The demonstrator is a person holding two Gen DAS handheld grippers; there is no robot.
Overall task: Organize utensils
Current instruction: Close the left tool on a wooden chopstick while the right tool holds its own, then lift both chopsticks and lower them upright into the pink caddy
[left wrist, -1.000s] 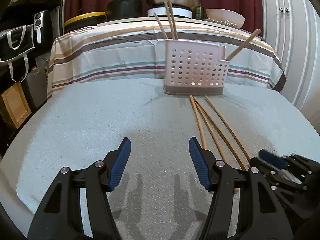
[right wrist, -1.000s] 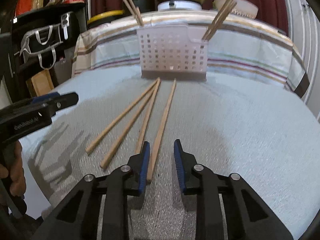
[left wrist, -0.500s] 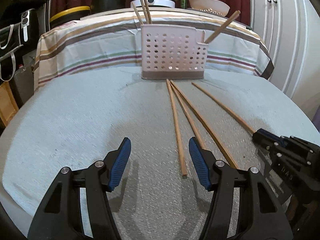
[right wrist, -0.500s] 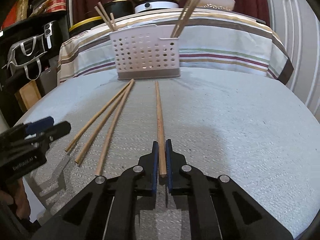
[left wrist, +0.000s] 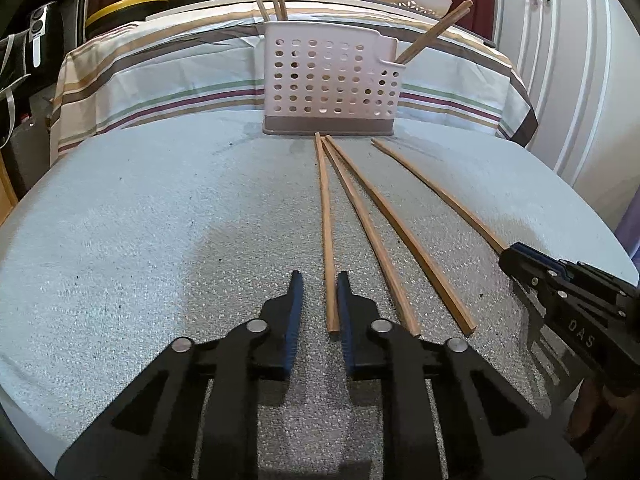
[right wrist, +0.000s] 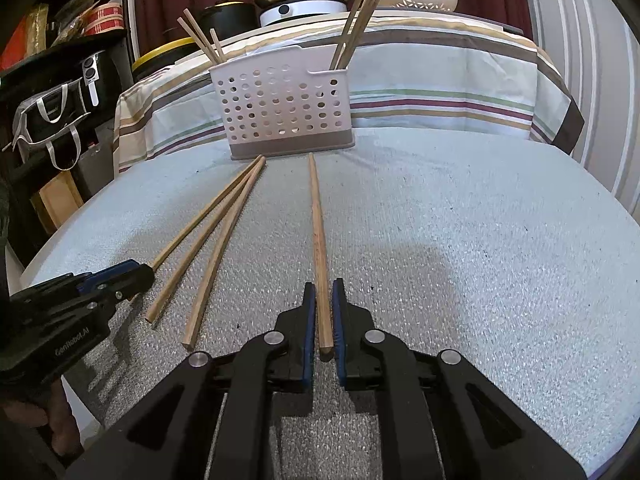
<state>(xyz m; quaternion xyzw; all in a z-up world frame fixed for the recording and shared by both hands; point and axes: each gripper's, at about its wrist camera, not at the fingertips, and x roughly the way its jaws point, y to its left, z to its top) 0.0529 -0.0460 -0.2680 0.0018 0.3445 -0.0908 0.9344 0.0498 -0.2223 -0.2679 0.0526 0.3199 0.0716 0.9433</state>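
Chopsticks on a grey table, basket at the far edge.
The perforated basket holds chopsticks upright at both ends; four more lie fanned on the table before it. The left gripper is partly open, its fingers astride the near end of the leftmost chopstick without pinching it. The right gripper is clamped on the rightmost chopstick, which lies flat.
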